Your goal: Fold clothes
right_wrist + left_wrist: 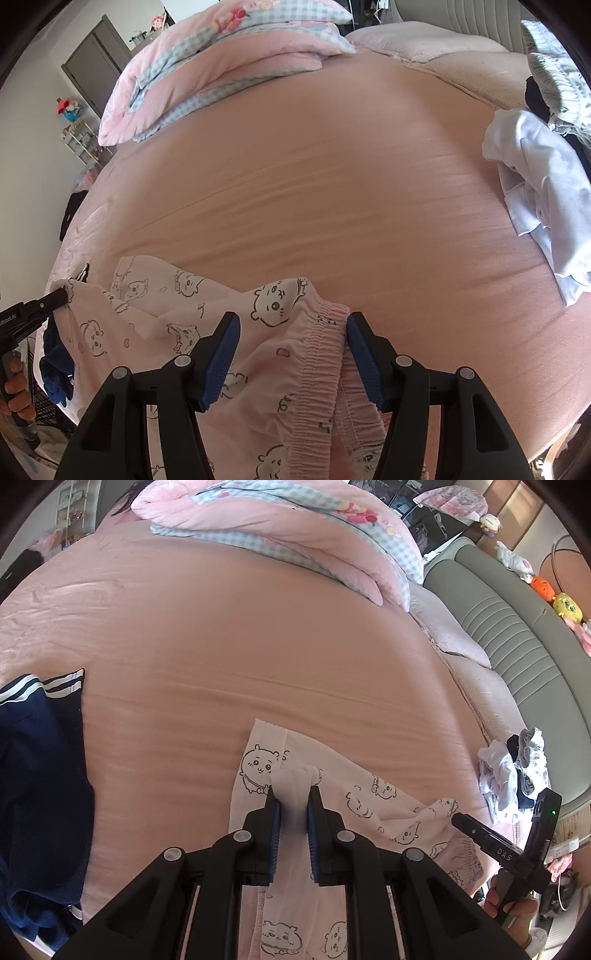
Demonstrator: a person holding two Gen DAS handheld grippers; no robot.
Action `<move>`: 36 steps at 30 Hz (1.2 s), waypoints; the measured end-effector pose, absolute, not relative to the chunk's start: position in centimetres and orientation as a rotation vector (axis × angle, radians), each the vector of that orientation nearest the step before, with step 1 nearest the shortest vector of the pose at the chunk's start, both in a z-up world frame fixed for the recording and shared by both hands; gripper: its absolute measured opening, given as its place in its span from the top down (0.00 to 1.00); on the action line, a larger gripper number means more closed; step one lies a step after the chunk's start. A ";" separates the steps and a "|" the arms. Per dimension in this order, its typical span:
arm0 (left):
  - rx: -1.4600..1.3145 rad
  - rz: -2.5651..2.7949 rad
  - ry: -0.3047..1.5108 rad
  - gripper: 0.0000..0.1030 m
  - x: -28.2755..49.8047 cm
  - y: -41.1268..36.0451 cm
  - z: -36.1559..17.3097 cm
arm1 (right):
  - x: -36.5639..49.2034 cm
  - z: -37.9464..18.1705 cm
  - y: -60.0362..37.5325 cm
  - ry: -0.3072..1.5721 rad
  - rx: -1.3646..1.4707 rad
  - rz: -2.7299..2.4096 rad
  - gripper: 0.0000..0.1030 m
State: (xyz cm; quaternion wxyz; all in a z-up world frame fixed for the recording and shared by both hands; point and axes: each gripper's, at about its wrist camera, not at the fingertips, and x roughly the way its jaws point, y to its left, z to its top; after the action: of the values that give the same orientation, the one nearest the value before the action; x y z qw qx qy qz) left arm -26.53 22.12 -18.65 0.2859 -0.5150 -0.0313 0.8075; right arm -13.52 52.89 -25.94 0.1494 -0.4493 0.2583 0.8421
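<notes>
While my left gripper (pixel 293 794) pinches the pink printed pants (pixel 354 794) at one end, their length runs toward 4 o'clock, where my right gripper (pixel 291 325) gapes around the waistband (pixel 325 354).

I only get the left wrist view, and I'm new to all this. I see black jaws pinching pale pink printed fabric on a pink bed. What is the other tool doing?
Observer: The right gripper is open, with the gathered elastic waistband of those pink cartoon-print pyjama trousers between its blue pads.
Operator: Is that waistband flat?
Observer: No, it is bunched and folded over.
Operator: What is the pale heap at my right edge?
Observer: A crumpled white shirt lying on the pink bedsheet, apart from the trousers.
</notes>
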 end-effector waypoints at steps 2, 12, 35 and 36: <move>-1.372 2.159 -0.082 0.89 -26.5 22.1 -18.7 | -13.8 -26.2 52.7 0.723 -1.287 2.410 0.42; -1.358 2.157 -0.120 0.89 -26.2 21.6 -18.4 | -13.5 -25.4 51.1 0.525 -1.240 2.423 0.81; -1.348 2.162 -0.077 0.89 -30.3 23.7 -17.2 | -6.6 -23.9 54.7 0.865 -1.066 2.397 0.81; -1.365 2.159 -0.084 0.89 -30.7 23.7 -17.6 | -6.6 -24.0 54.8 0.864 -1.073 2.390 0.81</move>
State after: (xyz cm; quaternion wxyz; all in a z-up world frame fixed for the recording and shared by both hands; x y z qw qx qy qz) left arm -30.73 23.73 -17.62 0.2888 -0.5113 -0.0313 0.8089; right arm -6.62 54.77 -24.04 0.1902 -0.3817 0.3076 0.8506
